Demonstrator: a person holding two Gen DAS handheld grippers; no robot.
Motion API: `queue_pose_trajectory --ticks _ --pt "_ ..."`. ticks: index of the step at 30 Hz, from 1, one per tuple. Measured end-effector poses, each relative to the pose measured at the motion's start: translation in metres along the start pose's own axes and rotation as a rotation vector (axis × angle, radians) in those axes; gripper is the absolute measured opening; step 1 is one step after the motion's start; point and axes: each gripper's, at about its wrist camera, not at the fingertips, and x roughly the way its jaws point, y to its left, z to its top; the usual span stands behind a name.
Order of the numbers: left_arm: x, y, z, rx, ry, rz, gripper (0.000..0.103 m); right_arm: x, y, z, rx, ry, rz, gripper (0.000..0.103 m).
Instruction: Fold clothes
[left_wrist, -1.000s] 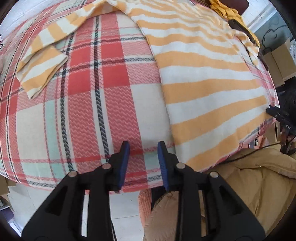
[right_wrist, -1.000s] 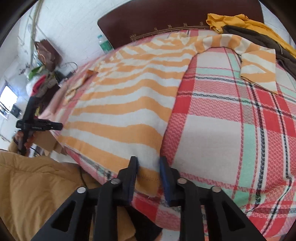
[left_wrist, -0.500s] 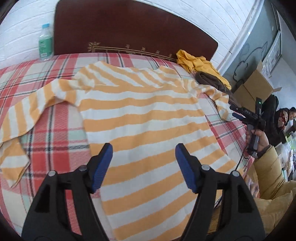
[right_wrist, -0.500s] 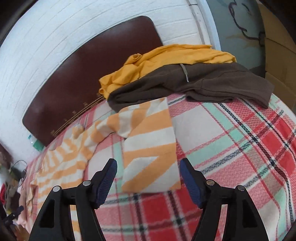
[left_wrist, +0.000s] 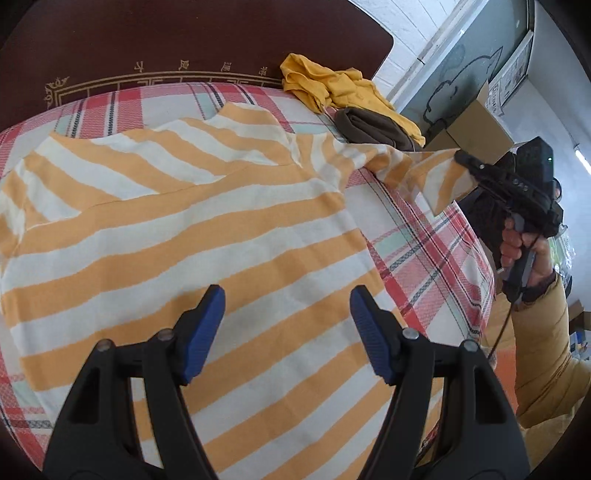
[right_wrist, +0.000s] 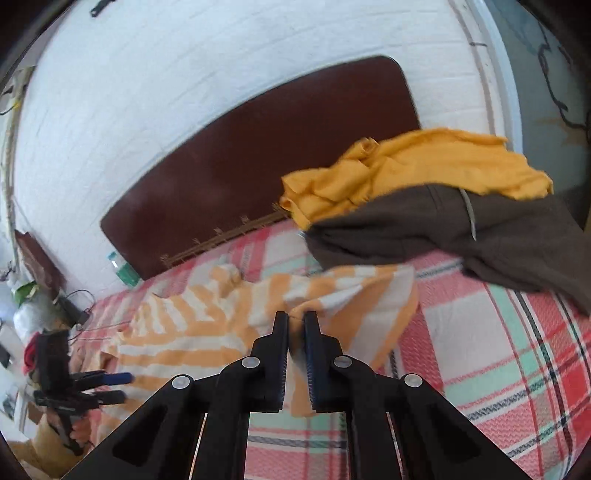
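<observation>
Fingers of the right gripper (right_wrist: 295, 328) pinch the sleeve (right_wrist: 354, 295) of the striped shirt (left_wrist: 177, 236) and lift it off the bed (right_wrist: 498, 350). Left gripper (left_wrist: 286, 306) fingers are wide apart above the shirt's lower part. The shirt lies flat, its neck toward the headboard (left_wrist: 184, 40). Only the right view shows a bottle (right_wrist: 120, 267). Only the left view shows a box (left_wrist: 476, 125). A yellow cloth (right_wrist: 417, 162) and a brown cloth (right_wrist: 461, 229) sit by the headboard.
</observation>
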Motion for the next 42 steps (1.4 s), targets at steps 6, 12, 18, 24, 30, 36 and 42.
queue_pose_trajectory --ticks 6,12,18,24,30,36,42 --pt "-0.007 0.003 0.007 -0.018 -0.042 -0.112 0.071 0.022 0.088 0.032 -0.143 0.027 0.181 0.008" --pt "-0.039 0.032 -0.001 -0.073 -0.112 -0.121 0.072 0.111 0.188 0.028 -0.284 0.225 0.354 0.008" --pt "-0.062 0.079 -0.021 -0.150 -0.123 0.021 0.073 0.203 0.234 -0.023 -0.257 0.480 0.448 0.022" --pt "-0.055 0.090 -0.025 -0.134 -0.084 0.080 0.074 0.203 0.199 -0.053 -0.170 0.514 0.402 0.048" --pt "-0.022 0.082 -0.002 -0.053 -0.041 0.166 0.074 0.165 0.127 -0.049 -0.030 0.401 0.287 0.053" --pt "-0.024 0.103 0.020 -0.107 -0.079 0.252 0.074 0.157 0.069 -0.026 0.113 0.309 0.181 0.055" --pt "-0.011 0.115 0.037 -0.092 -0.026 0.215 0.073 0.178 0.050 -0.004 0.177 0.248 0.172 0.055"
